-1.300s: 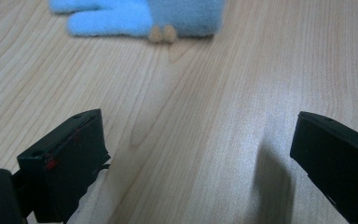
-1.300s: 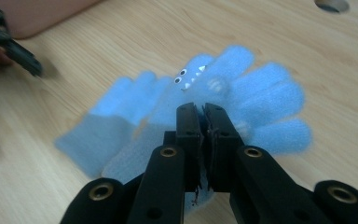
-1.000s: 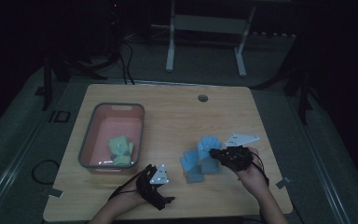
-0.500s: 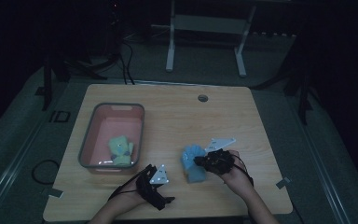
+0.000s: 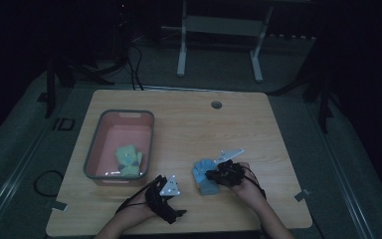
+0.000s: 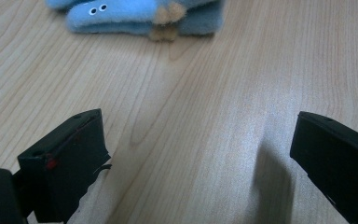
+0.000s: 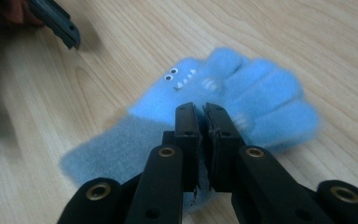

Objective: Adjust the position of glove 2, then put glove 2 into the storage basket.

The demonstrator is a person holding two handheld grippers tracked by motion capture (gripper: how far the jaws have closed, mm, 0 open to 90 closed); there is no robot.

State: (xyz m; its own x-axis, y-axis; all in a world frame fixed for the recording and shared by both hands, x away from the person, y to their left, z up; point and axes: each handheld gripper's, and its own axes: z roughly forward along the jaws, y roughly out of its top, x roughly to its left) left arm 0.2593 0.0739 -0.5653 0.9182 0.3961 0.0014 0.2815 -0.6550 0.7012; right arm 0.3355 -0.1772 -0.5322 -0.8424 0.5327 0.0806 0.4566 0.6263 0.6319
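A fuzzy blue glove (image 5: 204,180) with small eyes and a grey-blue cuff lies on the wooden table (image 5: 189,124) near the front edge. My right gripper (image 5: 213,175) is shut on it; in the right gripper view the jaws (image 7: 204,112) pinch the fabric between cuff and fingers of the blue glove (image 7: 251,88). My left gripper (image 5: 171,193) rests to the left of the glove, apart from it. Its jaws (image 6: 198,135) stand wide open over bare wood, with the blue glove (image 6: 140,16) farther ahead.
A pink bin with a grey rim (image 5: 99,144) stands at the table's left and holds a green glove (image 5: 128,159). A round cable hole (image 5: 216,104) is near the far edge. The other gripper (image 7: 58,23) shows at the right gripper view's top left.
My right gripper has moved left toward the left gripper, dragging the blue glove along and bunching it. The left gripper has stayed put.
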